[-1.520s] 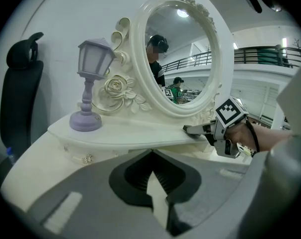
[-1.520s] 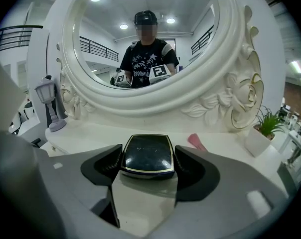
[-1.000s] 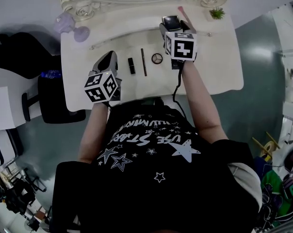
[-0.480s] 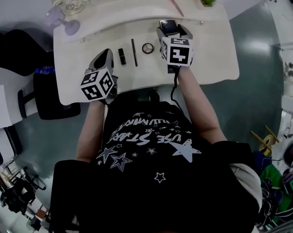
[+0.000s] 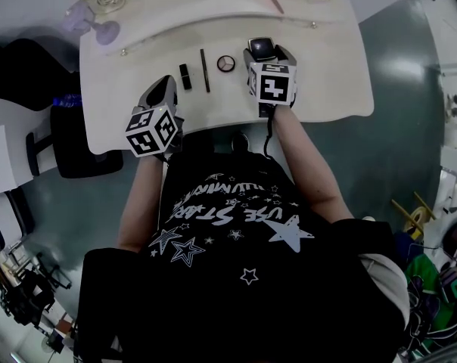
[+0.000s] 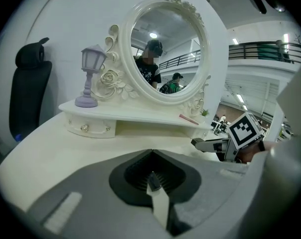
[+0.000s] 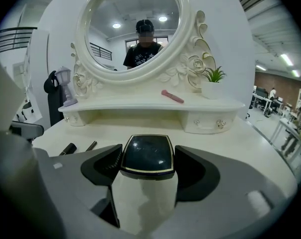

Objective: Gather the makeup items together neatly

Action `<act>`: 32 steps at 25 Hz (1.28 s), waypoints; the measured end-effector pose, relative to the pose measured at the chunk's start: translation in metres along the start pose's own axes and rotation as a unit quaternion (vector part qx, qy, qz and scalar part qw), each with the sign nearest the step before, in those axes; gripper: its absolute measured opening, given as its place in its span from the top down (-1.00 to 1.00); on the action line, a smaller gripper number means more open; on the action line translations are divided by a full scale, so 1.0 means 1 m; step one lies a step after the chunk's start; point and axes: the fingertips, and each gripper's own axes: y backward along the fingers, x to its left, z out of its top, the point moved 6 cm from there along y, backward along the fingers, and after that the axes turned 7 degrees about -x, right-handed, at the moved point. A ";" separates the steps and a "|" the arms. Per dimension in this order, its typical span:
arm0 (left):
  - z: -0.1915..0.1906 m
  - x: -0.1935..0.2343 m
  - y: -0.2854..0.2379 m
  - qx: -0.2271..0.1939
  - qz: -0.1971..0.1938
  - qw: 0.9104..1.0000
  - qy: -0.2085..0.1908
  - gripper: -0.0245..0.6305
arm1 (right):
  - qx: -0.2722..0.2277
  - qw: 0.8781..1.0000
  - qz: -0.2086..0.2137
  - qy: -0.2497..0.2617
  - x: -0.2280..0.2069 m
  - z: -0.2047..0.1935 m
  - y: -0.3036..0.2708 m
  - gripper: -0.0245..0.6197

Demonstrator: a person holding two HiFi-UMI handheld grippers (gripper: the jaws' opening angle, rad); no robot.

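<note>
1. Right gripper [image 5: 263, 53] clamps a black gold-rimmed compact [image 7: 147, 154] over mid-table; bare tabletop [image 5: 327, 74] runs from it to the right edge.
2. Left gripper [image 5: 165, 91], jaws together and empty, hangs near the front edge.
3. Lipstick [image 5: 184, 76], pencil [image 5: 204, 70] and round compact [image 5: 226, 63] lie in a row between the grippers; the round compact is just beside the right one.

Black T-shirt [image 5: 236, 237], white star print
</note>
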 end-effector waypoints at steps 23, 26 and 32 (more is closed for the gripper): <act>-0.012 0.004 0.004 0.013 -0.004 1.000 0.007 0.92 | 0.055 0.998 -0.002 -0.001 0.013 -0.036 -0.015 -0.19; -0.012 0.004 0.003 0.012 -0.006 1.000 0.006 0.92 | 0.069 0.998 -0.002 -0.002 0.012 -0.037 -0.015 -0.19; -0.007 0.003 0.006 0.002 -0.004 1.000 0.006 0.92 | 0.075 0.997 -0.003 -0.007 0.009 -0.035 -0.011 -0.19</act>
